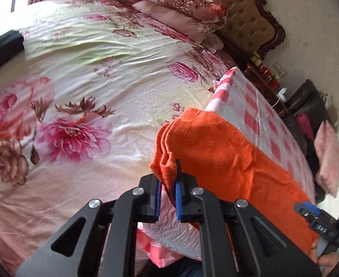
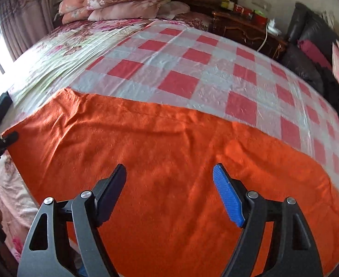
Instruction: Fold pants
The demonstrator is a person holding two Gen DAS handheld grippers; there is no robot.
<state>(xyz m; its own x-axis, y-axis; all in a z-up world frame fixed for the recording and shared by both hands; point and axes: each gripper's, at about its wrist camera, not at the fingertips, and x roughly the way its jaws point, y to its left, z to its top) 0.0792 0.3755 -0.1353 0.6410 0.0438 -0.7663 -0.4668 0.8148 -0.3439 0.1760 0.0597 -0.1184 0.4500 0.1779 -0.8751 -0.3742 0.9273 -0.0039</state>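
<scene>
Left gripper (image 1: 168, 184): closed on a bunched corner of the orange pants (image 1: 218, 161); the cloth sits pinched between the two blue pads, with folds spilling out just above the fingertips.
Left gripper seen from the right wrist: its dark tip (image 2: 10, 137) touches the far left corner of the pants at the picture's left edge.
Right gripper (image 2: 169, 173): jaws wide apart with nothing between them; it hangs over the pants, black finger (image 2: 114, 184) on the left, blue-padded finger (image 2: 227, 196) on the right.
Right gripper seen from the left wrist: part of its black body with a blue piece (image 1: 319, 221) shows at the lower right, just beside the far end of the pants; a hand (image 1: 326, 257) is partly visible below it.
Orange pants (image 2: 169, 161): spread as a broad band across the near part of the bed, directly under and ahead of the right gripper; shallow wrinkles run across the cloth.
Checked cloth (image 2: 192, 69): red and white squares, lying flat on the bed under the pants and reaching beyond them toward the headboard.
Floral bedsheet (image 1: 77, 92): covers the bed to the left of the checked cloth.
Pillows (image 2: 123, 0): stacked at the head of the bed, well apart from the pants.
Nightstand (image 2: 245, 27): dark wood, beside the bed at the upper right, with small items on top.
</scene>
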